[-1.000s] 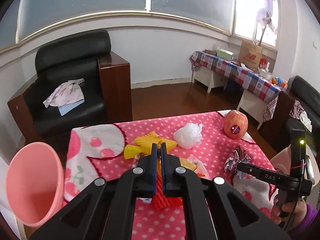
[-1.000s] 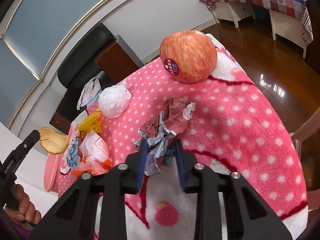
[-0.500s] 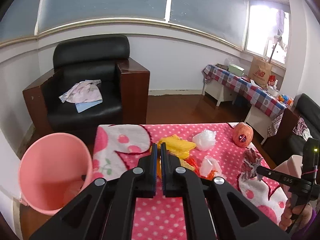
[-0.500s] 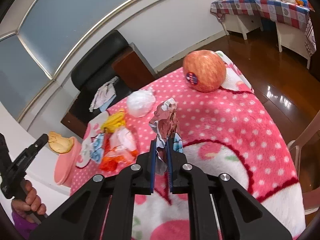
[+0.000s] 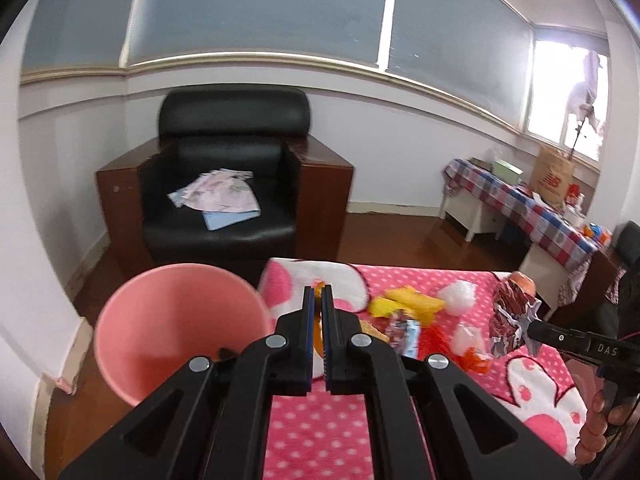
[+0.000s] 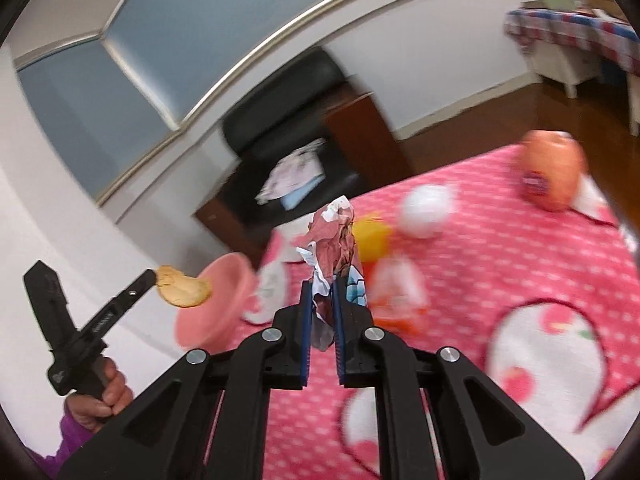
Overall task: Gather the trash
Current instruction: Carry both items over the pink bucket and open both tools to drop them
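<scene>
Both claws have lifted off the bench and swung toward the pink bin (image 5: 180, 320) since a second ago; back then the right claw (image 6: 320, 292) stood open around the crumpled wrapper (image 6: 334, 240) on the bench, and now the wrapper is off the cloth.

The left claw (image 5: 317, 308) is clenched on a thin orange peel (image 6: 182, 286), pinched by one edge so the rest hangs free past the tips. Seen from the right wrist, the peel sits just beside the bin's rim, on the side away from the bench; I judge it is carried there for dropping in.

The right claw is clamped on the lower end of the wrapper, which stands upright above the tips. It is farther from the bin than the peel, over the pink dotted cloth (image 6: 500, 280) covering the bench, probably waiting its turn.

More trash lies on the cloth beyond the bin: a yellow scrap (image 5: 408, 304), a white crumpled ball (image 5: 456, 296), a clear packet with orange bits (image 5: 468, 344). An apple (image 6: 552, 176) sits farthest from the bin and likely stays.
</scene>
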